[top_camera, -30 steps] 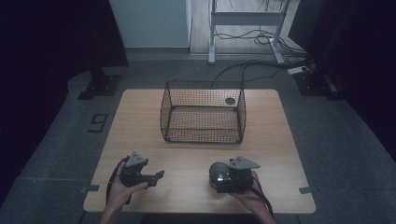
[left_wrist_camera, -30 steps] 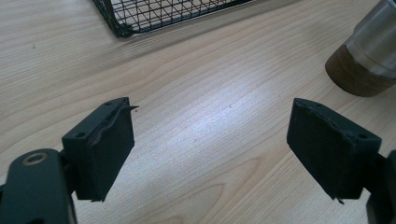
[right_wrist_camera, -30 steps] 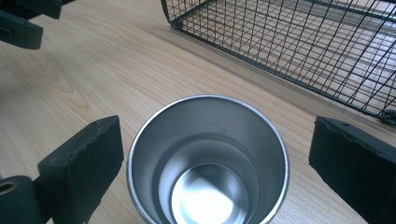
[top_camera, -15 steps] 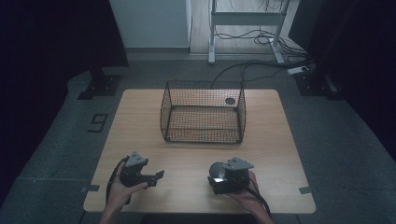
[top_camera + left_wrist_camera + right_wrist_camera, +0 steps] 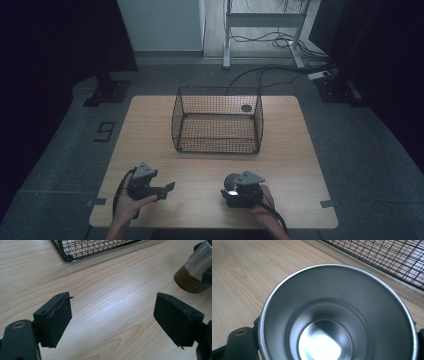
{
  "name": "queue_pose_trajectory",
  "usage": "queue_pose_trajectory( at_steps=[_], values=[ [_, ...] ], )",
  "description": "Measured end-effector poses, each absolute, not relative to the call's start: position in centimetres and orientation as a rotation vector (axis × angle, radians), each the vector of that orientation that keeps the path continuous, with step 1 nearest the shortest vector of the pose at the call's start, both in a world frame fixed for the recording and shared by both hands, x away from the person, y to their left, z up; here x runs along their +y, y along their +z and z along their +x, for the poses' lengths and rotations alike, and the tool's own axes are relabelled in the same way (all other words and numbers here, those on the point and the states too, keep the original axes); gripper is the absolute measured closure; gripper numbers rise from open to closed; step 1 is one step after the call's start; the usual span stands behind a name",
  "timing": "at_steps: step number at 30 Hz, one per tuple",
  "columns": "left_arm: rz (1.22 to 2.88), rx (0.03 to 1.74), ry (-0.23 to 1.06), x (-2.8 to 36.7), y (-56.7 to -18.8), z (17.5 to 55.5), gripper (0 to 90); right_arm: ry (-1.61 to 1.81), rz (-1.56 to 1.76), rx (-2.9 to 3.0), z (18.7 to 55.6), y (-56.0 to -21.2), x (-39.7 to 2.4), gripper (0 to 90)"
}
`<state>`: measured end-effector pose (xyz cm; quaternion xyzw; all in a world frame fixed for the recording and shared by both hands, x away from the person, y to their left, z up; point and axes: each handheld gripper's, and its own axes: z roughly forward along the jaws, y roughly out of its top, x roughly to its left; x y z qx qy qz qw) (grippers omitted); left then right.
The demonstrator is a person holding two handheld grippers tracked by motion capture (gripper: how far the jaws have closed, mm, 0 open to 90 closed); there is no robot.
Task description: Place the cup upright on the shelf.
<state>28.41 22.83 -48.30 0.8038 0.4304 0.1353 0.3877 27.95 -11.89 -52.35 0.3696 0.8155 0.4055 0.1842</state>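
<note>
One pale wooden table (image 5: pixel 210 170) carries the black wire-mesh basket (image 5: pixel 218 121), empty. The right gripper (image 5: pixel 241 191) has just been closing its jaws around the steel cup with a brown base (image 5: pixel 337 315), so lifting toward the basket likely follows. The left gripper (image 5: pixel 112 317) gapes empty.

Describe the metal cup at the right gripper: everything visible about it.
The metal cup is a steel-looking tumbler with a brown, wood-like base band, seen in the left gripper view. It is empty, with a shiny stepped inside, and stands on the wooden table in front of the wire basket. The right gripper has just closed its jaws around it.
</note>
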Motion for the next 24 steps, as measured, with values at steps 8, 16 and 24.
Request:
queue_pose_trajectory(
  at_steps=[8,16,24],
  values=[
    [2.046,1.095,0.344,22.9,-48.3,28.4,15.3,1.142,1.039,2.304,28.0,-52.3,-11.9,17.9],
    [2.042,1.096,0.346,22.9,-48.2,28.4,15.3,1.144,1.033,2.297,27.9,-52.2,-11.9,18.0],
    [2.043,1.097,0.345,22.8,-48.3,28.4,15.3,1.183,1.018,2.268,27.7,-51.1,-12.1,18.0]
  ],
)
